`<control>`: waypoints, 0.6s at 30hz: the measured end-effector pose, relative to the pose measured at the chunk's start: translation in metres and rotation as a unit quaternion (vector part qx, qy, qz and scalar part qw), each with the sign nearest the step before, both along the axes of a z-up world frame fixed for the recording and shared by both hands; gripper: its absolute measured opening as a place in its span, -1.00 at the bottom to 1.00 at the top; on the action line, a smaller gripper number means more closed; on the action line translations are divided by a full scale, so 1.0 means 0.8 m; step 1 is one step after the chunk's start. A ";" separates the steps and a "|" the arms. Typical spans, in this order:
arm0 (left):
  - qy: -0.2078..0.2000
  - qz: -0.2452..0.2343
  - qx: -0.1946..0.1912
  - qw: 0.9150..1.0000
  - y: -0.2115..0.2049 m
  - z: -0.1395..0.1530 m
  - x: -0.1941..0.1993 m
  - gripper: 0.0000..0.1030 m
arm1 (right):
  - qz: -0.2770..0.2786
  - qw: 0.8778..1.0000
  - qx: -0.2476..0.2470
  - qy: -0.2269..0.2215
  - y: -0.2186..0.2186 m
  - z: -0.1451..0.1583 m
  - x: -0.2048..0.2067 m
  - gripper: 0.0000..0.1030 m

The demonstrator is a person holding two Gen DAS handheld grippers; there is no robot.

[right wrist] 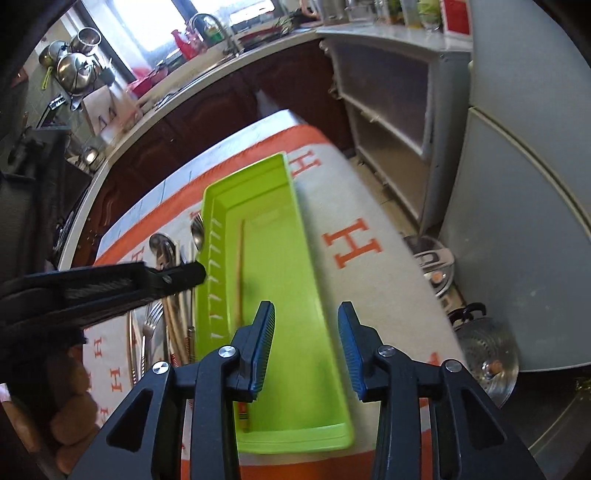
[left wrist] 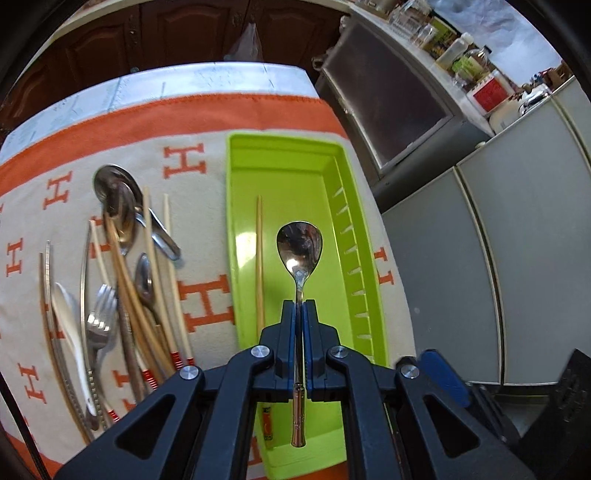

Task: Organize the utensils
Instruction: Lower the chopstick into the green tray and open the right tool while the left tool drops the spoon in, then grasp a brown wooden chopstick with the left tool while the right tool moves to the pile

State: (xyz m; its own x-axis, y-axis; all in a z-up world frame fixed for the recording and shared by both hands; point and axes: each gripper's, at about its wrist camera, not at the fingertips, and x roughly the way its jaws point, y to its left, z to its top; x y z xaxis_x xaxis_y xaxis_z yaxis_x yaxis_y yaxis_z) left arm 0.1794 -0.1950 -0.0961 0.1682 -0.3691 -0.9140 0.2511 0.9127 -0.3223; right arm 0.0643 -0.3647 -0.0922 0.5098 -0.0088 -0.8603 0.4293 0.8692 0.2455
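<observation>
My left gripper point(left wrist: 299, 304) is shut on the thin handle of a steel spoon point(left wrist: 299, 245). The spoon's bowl points away from me over the lime green tray point(left wrist: 280, 138). One wooden chopstick point(left wrist: 259, 266) lies lengthwise in the tray, left of the spoon. A pile of utensils point(left wrist: 122, 288) with spoons, forks and chopsticks rests on the cloth to the tray's left. In the right wrist view, my right gripper point(right wrist: 306, 314) stands open above the tray point(right wrist: 243, 173), with nothing between its fingers. The chopstick point(right wrist: 240, 273) lies to its left. The left gripper point(right wrist: 184, 275) shows side-on at the tray's left wall.
The table carries a beige cloth point(right wrist: 354, 240) with orange H letters and an orange border. Its right edge drops to the floor, where a metal pot lid point(right wrist: 487, 354) and another pot point(right wrist: 432, 258) sit. A grey cabinet point(left wrist: 517, 240) and dark wooden cupboards point(left wrist: 166, 33) stand beyond.
</observation>
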 end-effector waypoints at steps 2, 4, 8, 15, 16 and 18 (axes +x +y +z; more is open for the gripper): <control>0.001 -0.001 0.011 1.000 -0.005 -0.010 -0.002 -0.92 | -0.009 1.000 -0.007 -0.002 -0.004 0.002 -0.004 -0.29; -0.001 -0.007 0.022 1.000 -0.006 -0.013 -0.007 -0.72 | -0.014 1.000 -0.006 -0.002 -0.012 0.003 -0.007 -0.29; -0.014 -0.012 0.032 0.999 0.001 -0.008 -0.020 -0.61 | -0.022 1.000 -0.005 -0.001 -0.019 0.000 -0.013 -0.29; -0.052 -0.006 0.036 0.998 0.062 0.022 -0.057 -0.21 | -0.022 1.000 -0.002 -0.001 -0.018 -0.004 -0.015 -0.29; -0.060 -0.003 0.034 0.998 0.071 0.026 -0.061 -0.05 | -0.021 1.000 -0.002 -0.001 -0.016 -0.004 -0.015 -0.29; -0.083 0.012 0.035 0.996 0.096 0.035 -0.071 0.04 | -0.016 1.000 -0.004 -0.002 -0.009 -0.003 -0.016 -0.29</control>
State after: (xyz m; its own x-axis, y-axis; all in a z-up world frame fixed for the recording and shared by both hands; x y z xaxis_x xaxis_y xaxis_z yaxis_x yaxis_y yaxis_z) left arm 0.1227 -0.1182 -0.0678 0.3265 -0.2998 -0.8964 0.2728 0.9379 -0.2143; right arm 0.0513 -0.3721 -0.0944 0.5119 -0.0322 -0.8584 0.4559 0.8571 0.2398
